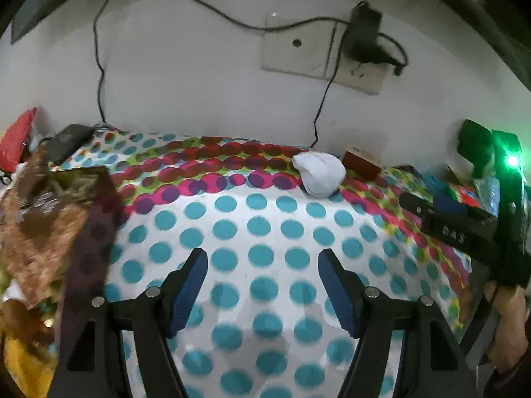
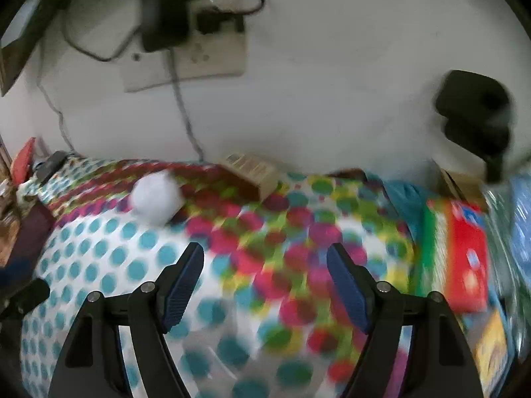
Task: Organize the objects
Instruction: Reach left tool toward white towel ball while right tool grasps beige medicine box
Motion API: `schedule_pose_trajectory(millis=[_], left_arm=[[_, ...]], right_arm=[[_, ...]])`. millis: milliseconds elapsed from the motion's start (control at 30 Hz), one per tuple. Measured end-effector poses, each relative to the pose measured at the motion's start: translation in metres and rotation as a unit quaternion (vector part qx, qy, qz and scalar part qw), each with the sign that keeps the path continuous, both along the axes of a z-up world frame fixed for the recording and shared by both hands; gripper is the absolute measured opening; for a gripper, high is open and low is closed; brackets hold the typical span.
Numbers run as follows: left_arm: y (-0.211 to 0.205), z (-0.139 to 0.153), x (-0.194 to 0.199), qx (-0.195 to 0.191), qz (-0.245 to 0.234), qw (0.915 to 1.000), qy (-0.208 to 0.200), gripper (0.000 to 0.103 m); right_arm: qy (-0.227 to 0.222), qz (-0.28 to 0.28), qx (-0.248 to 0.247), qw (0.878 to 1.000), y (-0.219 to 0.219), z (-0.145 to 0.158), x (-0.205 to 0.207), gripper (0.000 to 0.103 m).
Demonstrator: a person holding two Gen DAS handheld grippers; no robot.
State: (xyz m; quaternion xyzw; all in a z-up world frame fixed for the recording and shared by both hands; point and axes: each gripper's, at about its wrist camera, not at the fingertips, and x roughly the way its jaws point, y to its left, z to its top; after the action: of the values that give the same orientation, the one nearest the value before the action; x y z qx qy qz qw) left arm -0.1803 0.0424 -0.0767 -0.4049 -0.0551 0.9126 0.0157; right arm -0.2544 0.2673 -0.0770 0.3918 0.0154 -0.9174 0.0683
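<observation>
I am holding two grippers over a bed with a dotted sheet (image 1: pixel 259 225). My left gripper (image 1: pixel 262 285) is standing wide with nothing between its fingers, low in the centre of the left view. My right gripper (image 2: pixel 265 282) is also standing wide and empty, low in the centre of the right view, which is blurring with motion.

I judge that I am in the approach step, with no item picked yet. One white bundle (image 1: pixel 318 174), perhaps rolled socks, is lying right of centre in the left view, near the wall, well beyond my fingertips. One brown box (image 2: pixel 252 174) is lying just beside it, against the wall. At the right edge of the right view, one red and green box (image 2: pixel 464 252) is sitting among blurred clutter I cannot count.

Next, I judge, one gripper needs to be reaching forward to the bundle, straddling it, then closing gently, since it looks soft.
</observation>
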Motion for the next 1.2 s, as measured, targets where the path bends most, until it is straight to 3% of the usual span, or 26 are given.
schedule_pose_trajectory(millis=[200,500,633,700,733,900,1067,1200], left_arm=[[0.009,-0.02,-0.038,-0.015,0.009,0.9998,0.002,0.071],[0.023,-0.042,-0.068,-0.019,-0.002,0.9998,-0.01,0.071],[0.02,-0.043,-0.076,0.008,0.013,0.9998,-0.01,0.071],[0.022,-0.046,-0.081,0.014,0.015,0.9996,-0.022,0.071],[0.023,-0.046,-0.082,0.009,0.019,0.9995,-0.022,0.071],[0.04,-0.041,-0.085,-0.006,0.001,0.9999,-0.01,0.071],[0.055,-0.032,-0.089,-0.02,0.009,0.9996,0.018,0.071],[0.069,-0.033,-0.106,-0.044,0.018,0.9988,0.01,0.071]], right_arm=[[-0.036,0.024,0.018,0.999,-0.01,-0.02,-0.063,0.075],[-0.051,0.059,0.025,0.997,-0.04,-0.029,-0.092,0.074],[-0.048,0.054,0.022,0.997,-0.046,-0.028,-0.082,0.053],[-0.049,0.047,0.02,0.997,-0.046,-0.026,-0.073,0.032],[-0.052,0.049,0.003,0.997,-0.044,-0.025,-0.067,0.029],[-0.057,0.017,-0.053,0.997,-0.027,-0.025,-0.035,0.029],[-0.045,-0.025,-0.049,0.997,-0.014,-0.028,0.002,0.029],[-0.046,-0.033,-0.054,0.997,-0.016,-0.029,0.011,0.029]])
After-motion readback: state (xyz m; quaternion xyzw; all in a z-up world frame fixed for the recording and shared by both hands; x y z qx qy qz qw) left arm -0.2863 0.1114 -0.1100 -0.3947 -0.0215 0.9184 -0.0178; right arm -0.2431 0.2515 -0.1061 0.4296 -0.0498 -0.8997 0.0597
